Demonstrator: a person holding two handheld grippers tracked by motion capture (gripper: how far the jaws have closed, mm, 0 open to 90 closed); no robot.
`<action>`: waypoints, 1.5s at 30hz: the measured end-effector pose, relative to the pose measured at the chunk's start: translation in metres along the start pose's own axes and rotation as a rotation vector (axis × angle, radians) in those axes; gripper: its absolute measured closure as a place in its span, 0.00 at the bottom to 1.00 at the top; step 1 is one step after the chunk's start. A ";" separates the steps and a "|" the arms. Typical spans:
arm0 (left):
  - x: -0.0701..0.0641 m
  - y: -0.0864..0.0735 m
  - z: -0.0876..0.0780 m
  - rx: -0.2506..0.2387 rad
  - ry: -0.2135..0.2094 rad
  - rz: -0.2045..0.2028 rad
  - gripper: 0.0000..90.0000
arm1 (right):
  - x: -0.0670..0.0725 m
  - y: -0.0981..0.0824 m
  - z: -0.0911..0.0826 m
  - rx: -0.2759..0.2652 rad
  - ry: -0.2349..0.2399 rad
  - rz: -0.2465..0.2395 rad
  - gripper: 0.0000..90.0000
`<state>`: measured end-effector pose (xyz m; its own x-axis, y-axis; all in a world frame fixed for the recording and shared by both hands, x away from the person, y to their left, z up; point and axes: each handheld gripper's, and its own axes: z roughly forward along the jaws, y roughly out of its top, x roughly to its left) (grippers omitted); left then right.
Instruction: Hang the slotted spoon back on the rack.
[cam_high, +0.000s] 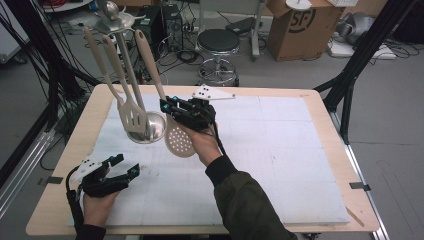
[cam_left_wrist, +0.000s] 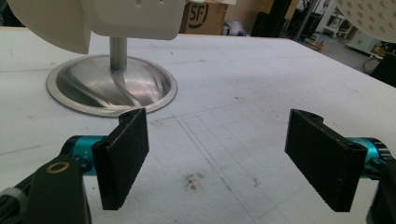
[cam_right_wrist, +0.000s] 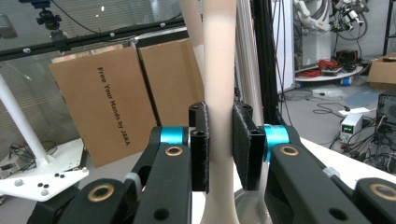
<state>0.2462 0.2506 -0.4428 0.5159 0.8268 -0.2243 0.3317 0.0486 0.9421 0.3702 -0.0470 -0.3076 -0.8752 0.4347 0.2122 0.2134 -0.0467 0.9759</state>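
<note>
Right tool (cam_right_wrist: 220, 149) was clamped on the skimmer (cam_high: 179, 141) handle to lift it off the utensil stand (cam_high: 150, 127); left tool (cam_left_wrist: 229, 158) sat apart, idle on the counter (cam_high: 280, 145).

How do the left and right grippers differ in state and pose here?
The left gripper has its jaws wide apart with nothing between them; the right gripper is shut on the beige skimmer's handle. The left sits low over the table; the right is raised beside the rack. Both have black jaws.

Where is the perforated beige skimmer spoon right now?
High view: the perforated beige skimmer spoon hangs left of centre, its handle clamped in the right gripper, beside the steel rack base.
</note>
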 end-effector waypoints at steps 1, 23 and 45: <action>0.000 0.000 0.000 0.003 0.000 0.003 0.25 | 0.000 0.000 0.001 0.002 0.003 0.005 0.87; 0.002 -0.001 -0.003 -0.002 0.005 -0.003 0.25 | -0.006 0.003 0.020 0.025 0.033 0.031 0.87; 0.003 -0.001 -0.003 0.000 0.011 -0.004 0.25 | -0.013 -0.003 0.031 0.040 0.067 0.061 0.86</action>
<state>0.2449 0.2547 -0.4436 0.5056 0.8329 -0.2252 0.3341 0.0516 0.9411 0.3944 -0.0244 -0.3146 -0.8867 0.3713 0.2755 0.2833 -0.0344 0.9584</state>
